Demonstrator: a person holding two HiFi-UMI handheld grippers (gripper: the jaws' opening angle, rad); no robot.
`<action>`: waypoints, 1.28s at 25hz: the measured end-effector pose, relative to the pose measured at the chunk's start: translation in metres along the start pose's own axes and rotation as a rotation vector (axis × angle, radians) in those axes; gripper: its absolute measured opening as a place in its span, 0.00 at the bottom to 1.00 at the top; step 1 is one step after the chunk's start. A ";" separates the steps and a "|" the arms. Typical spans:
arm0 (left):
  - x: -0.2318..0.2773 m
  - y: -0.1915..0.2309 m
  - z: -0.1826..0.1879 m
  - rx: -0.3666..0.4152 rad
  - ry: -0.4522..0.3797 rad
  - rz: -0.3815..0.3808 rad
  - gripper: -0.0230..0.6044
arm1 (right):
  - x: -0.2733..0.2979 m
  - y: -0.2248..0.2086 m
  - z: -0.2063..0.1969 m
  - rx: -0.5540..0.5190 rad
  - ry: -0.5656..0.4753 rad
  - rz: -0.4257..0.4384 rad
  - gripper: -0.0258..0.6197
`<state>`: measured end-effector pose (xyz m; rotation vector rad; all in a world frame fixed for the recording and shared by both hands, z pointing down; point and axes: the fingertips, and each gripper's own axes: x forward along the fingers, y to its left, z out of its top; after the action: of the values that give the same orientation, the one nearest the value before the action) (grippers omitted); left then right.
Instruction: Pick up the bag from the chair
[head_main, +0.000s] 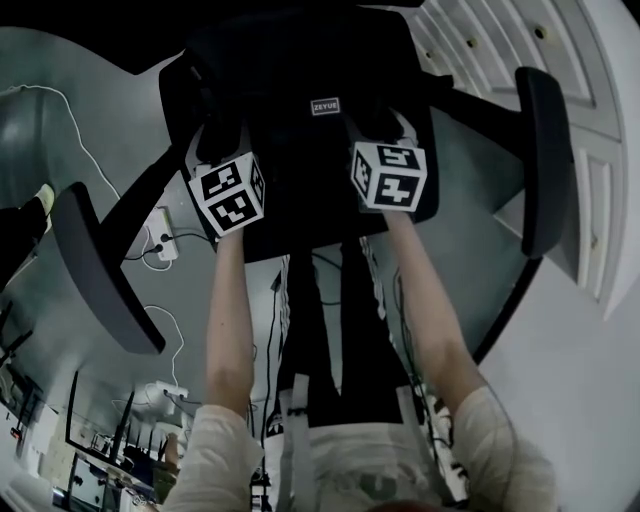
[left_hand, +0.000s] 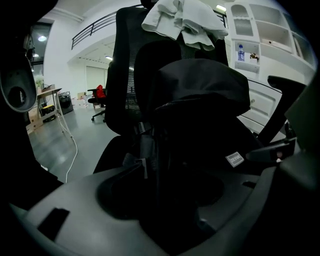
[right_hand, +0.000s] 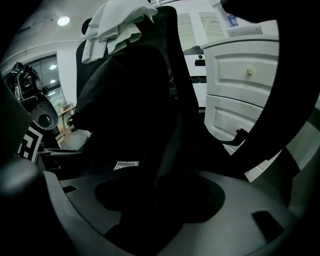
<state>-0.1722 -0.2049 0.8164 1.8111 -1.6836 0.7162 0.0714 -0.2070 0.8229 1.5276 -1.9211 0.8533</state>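
Observation:
A black bag (head_main: 310, 150) with a small white label (head_main: 325, 106) stands on the seat of a black office chair (head_main: 545, 160) and leans on its backrest. My left gripper (head_main: 222, 142) is at the bag's left side and my right gripper (head_main: 375, 128) at its right side, with their marker cubes showing. In the left gripper view the bag (left_hand: 200, 100) fills the middle, and a dark strap runs down into the left gripper (left_hand: 167, 200). In the right gripper view, black fabric of the bag (right_hand: 125, 100) likewise fills the right gripper (right_hand: 150, 200). Both pairs of fingertips are buried in the fabric.
The chair's two armrests (head_main: 100, 270) stick out on either side of my arms. A white cloth (left_hand: 182, 17) hangs over the backrest top. A white cabinet (right_hand: 240, 85) stands close on the right. A power strip (head_main: 163, 245) and cables lie on the floor at the left.

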 end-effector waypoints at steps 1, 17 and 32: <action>0.000 0.000 -0.001 -0.002 0.000 0.003 0.44 | 0.001 0.000 -0.001 0.003 0.006 -0.002 0.41; -0.003 -0.010 0.002 -0.024 -0.070 -0.042 0.22 | 0.007 0.009 -0.003 -0.096 0.022 0.040 0.21; -0.043 -0.022 0.033 0.015 -0.131 -0.018 0.14 | -0.032 0.014 0.037 -0.150 -0.035 -0.003 0.16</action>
<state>-0.1528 -0.1970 0.7615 1.9183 -1.7463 0.6162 0.0638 -0.2119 0.7728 1.4649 -1.9601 0.6688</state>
